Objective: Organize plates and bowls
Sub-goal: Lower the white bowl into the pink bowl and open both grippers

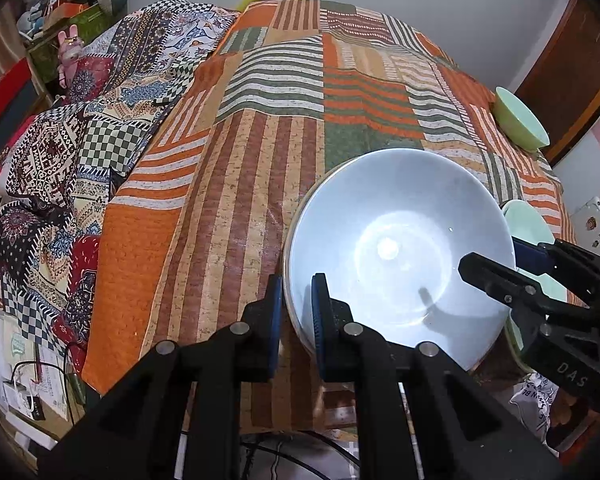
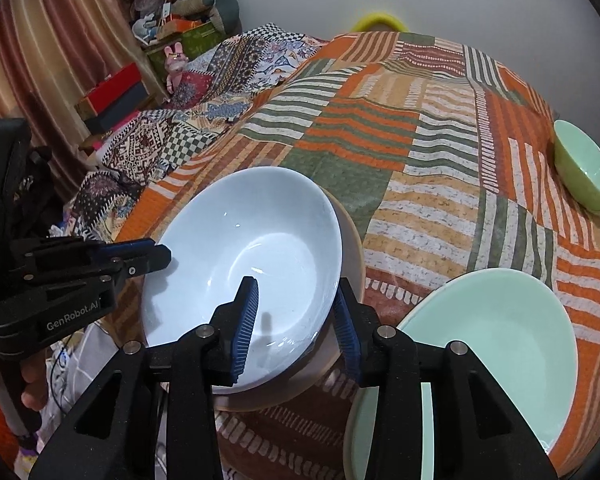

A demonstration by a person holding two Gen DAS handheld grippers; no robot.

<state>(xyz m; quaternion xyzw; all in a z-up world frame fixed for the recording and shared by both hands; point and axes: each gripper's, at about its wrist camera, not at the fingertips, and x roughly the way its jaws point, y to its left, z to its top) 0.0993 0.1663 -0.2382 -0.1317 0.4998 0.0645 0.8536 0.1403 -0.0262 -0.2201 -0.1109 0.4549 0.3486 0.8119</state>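
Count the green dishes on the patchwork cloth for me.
2: a small green bowl near the far right edge, and a wide pale green dish at the near right beside the blue bowl. Others could be out of frame.

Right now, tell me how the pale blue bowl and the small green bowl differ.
The pale blue bowl is wide and shallow; the small green bowl is narrower and deeper. The blue bowl sits on a tan plate near the front edge, its rim between the fingers of both the left gripper and right gripper; the green bowl stands alone, far right, untouched. Both are upright and empty.
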